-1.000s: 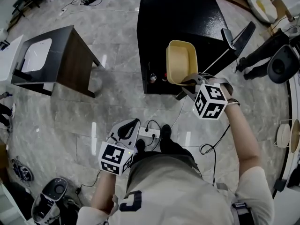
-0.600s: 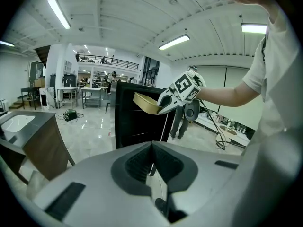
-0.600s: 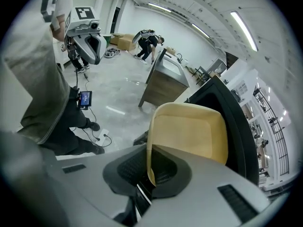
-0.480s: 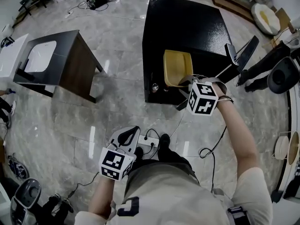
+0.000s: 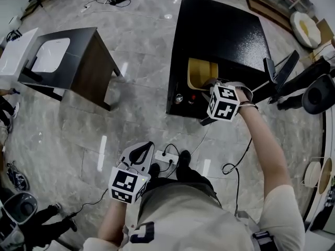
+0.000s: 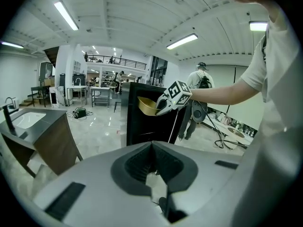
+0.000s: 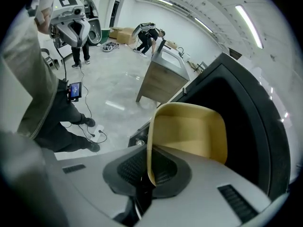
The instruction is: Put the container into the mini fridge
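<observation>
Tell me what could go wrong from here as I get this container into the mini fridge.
1. The right gripper has its jaws on just one thin wall of the yellow container, so it could swing or slip out.
2. The container hangs right at the front top edge of the black mini fridge and could knock against it.
3. A power strip lies by the person's feet, a possible trip hazard.

Seen from above, the right tool holds a yellow container at the black fridge (front edge); the left tool hangs near the waist.
</observation>
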